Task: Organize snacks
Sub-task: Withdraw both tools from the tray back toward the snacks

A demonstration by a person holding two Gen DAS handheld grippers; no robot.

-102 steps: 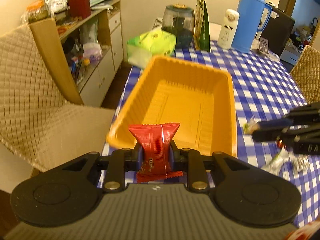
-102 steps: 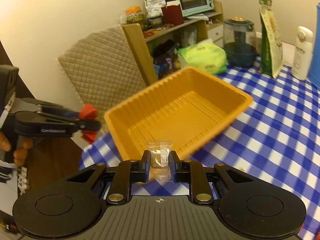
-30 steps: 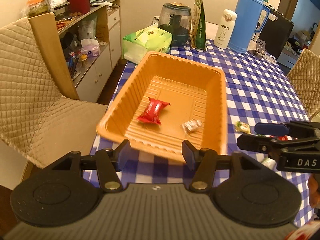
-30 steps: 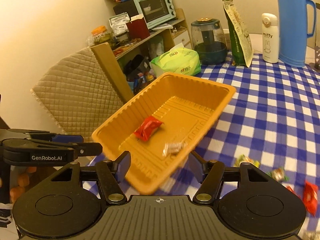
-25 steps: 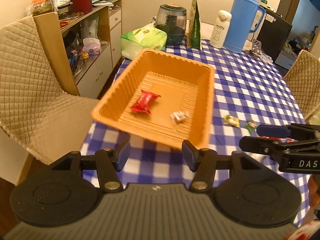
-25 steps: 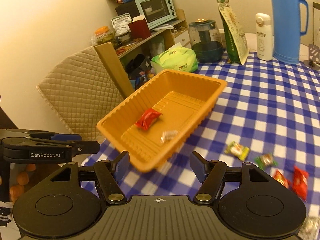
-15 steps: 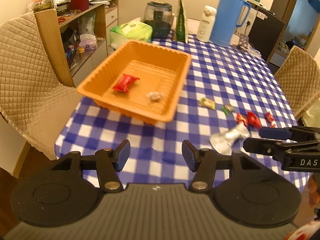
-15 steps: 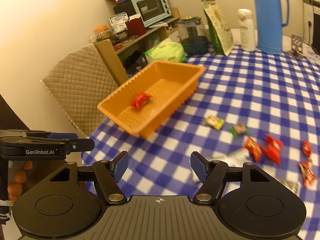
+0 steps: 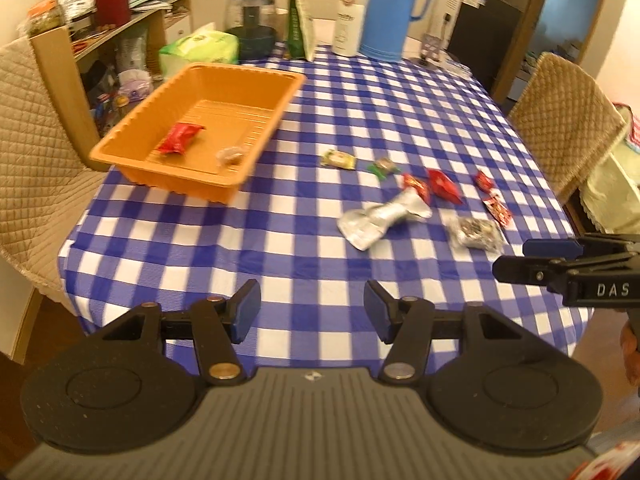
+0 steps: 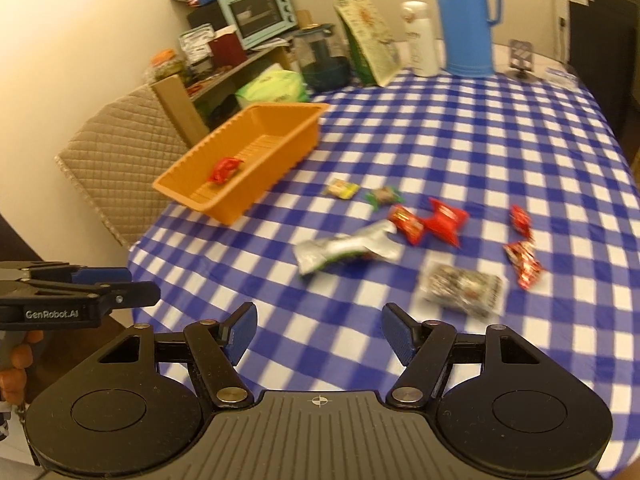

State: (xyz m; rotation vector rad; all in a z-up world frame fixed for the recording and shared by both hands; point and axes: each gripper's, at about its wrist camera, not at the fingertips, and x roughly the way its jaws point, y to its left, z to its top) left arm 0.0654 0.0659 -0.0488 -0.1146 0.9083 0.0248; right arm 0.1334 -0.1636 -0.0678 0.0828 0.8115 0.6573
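Snacks lie scattered on the checked tablecloth (image 9: pixel 280 240) to the right of the orange tray (image 9: pixel 132 136), which sits at the far left edge and holds a red packet (image 9: pixel 179 139) and a small clear sweet (image 9: pixel 229 154). Both the left gripper (image 9: pixel 311 311) and the right gripper (image 10: pixel 316 330) hang near the front edge with jaws apart and empty. The crumpled silver wrapper (image 10: pixel 346 248) touches a red sweet (image 10: pixel 407 219), so a careless grab could pinch both or flick one away, and the tray could be nudged off the table.
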